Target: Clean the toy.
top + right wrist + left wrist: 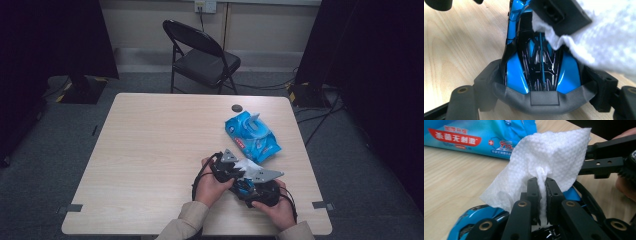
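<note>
A blue and black toy car sits low over the table between the wide-set jaws of my right gripper, whose pads press on its two sides. My left gripper is shut on a bunched white wet wipe, and the wipe hangs over the car's top. In the right gripper view the left gripper's jaw and the wipe rest against the car's upper right. From above, both grippers meet near the table's front edge, right of centre.
An opened blue wipe pack lies just beyond the hands, with a small dark round object behind it. The wooden table is bare to the left. A black folding chair stands past the far edge.
</note>
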`<action>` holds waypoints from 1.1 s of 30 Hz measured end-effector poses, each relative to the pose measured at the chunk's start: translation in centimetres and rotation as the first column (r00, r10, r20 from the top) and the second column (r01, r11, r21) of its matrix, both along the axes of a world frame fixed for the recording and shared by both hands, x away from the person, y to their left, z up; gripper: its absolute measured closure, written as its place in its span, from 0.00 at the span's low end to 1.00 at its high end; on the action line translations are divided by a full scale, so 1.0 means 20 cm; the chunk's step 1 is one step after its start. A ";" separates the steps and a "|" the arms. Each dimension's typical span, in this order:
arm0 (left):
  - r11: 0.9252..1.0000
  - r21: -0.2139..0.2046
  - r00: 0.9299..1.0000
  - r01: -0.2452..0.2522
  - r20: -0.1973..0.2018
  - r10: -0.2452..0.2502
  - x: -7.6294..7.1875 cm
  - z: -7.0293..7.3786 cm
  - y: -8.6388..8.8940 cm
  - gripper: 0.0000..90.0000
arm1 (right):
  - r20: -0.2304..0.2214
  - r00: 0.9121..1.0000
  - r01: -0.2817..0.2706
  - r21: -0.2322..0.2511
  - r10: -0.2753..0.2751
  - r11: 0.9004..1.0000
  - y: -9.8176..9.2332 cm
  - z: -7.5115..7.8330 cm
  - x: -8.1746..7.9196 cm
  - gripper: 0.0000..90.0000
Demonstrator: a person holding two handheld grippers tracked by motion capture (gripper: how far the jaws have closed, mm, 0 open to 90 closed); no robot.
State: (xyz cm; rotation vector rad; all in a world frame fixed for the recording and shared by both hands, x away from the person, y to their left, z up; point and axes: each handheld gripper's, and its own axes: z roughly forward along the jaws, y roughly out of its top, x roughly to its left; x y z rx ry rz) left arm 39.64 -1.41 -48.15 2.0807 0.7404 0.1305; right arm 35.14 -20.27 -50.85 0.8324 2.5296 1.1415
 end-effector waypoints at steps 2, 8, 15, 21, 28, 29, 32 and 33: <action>1.000 -0.001 1.000 -0.009 0.007 0.009 0.01 0.00 0.01 0.93 | 0.000 1.000 0.000 0.000 0.000 1.000 0.00 0.00 0.00 0.27; 0.998 -0.008 0.998 -0.058 0.003 0.058 0.04 -0.01 0.07 0.93 | 0.000 1.000 0.001 0.000 -0.001 1.000 0.00 0.00 0.00 0.27; 0.996 -0.039 0.997 -0.077 -0.009 0.077 0.07 -0.04 0.12 0.93 | 0.000 1.000 0.001 0.000 -0.001 1.000 0.00 0.00 0.00 0.27; 0.997 -0.029 0.997 -0.078 0.010 0.078 0.07 -0.04 0.13 0.93 | -0.001 1.000 0.001 0.000 -0.001 1.000 0.00 0.00 0.00 0.27; 0.994 -0.019 0.994 -0.111 0.014 0.111 0.07 -0.05 0.21 0.93 | -0.001 1.000 0.001 0.001 -0.001 1.000 0.00 0.00 0.00 0.27; 0.993 -0.020 0.993 -0.119 0.012 0.119 0.07 -0.05 0.22 0.93 | -0.001 1.000 0.002 0.001 -0.002 1.000 0.00 0.00 0.00 0.27; 0.992 -0.025 0.992 -0.127 0.008 0.128 0.07 -0.06 0.25 0.93 | -0.001 1.000 0.001 0.001 -0.001 1.000 0.00 0.00 0.00 0.27; 0.992 -0.019 0.992 -0.128 0.009 0.128 0.07 -0.06 0.26 0.93 | -0.001 1.000 0.002 0.001 -0.002 1.000 0.00 0.00 0.00 0.27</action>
